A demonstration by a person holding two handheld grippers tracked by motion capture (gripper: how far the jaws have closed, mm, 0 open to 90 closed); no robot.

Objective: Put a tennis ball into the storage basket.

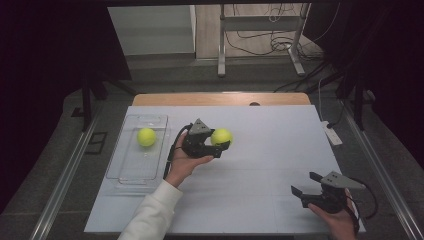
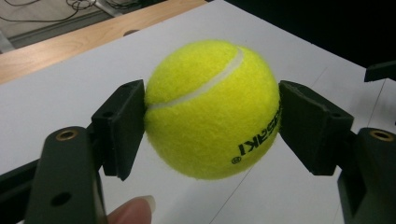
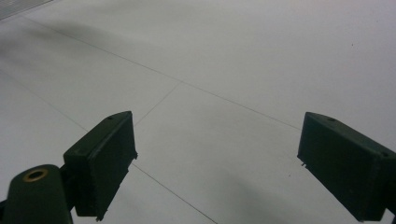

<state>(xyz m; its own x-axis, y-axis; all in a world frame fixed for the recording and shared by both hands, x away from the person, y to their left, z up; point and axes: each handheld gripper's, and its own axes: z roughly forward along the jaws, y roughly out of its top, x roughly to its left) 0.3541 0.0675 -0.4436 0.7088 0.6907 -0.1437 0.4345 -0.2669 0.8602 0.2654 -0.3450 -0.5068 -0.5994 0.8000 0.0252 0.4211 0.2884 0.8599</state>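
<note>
Two balls: one tennis ball (image 1: 221,136) clamped in my left hand-held gripper (image 1: 220,145), lifted over the middle of the white counter (image 1: 260,165); a second ball (image 1: 146,136) lies in the clear tray (image 1: 125,175) at the left.
Right hand-held gripper (image 1: 304,184): jaws wide, holding nothing, low near the counter's front right corner.
</note>
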